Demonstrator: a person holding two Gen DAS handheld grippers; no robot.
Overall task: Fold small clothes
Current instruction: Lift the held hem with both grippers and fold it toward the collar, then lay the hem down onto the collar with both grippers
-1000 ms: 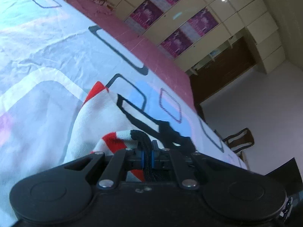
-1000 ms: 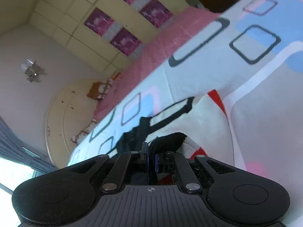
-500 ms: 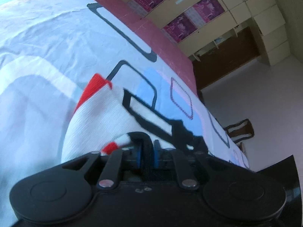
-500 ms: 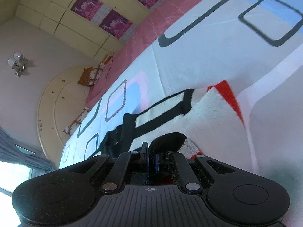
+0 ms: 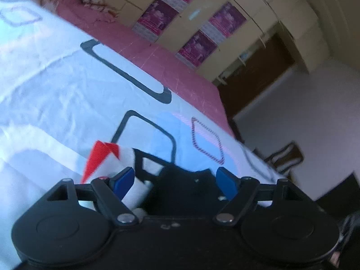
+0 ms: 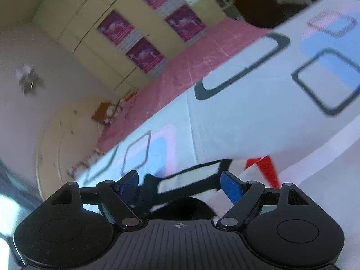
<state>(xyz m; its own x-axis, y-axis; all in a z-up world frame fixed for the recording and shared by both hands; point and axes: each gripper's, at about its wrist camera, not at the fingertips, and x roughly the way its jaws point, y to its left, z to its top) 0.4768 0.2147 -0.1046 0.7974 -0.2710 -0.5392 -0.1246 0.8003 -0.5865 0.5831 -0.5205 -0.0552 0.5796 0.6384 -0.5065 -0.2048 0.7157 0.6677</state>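
Observation:
A small white garment with red and black trim lies on the patterned bedsheet, folded over on itself. My left gripper is open, its blue pads spread on either side of the garment's black edge. In the right wrist view the same garment shows its black-outlined band and a red corner. My right gripper is open too, with the black hem lying between its spread fingers. Neither gripper holds the cloth.
The bed has a pink section toward the far side. A cream wardrobe with purple posters and a dark doorway stand beyond. A chair stands past the bed's right edge. A rounded headboard is at the left.
Both grippers were shut on the garment's edges and have opened, letting the cloth drop folded onto the sheet. Both have pulled back slightly.

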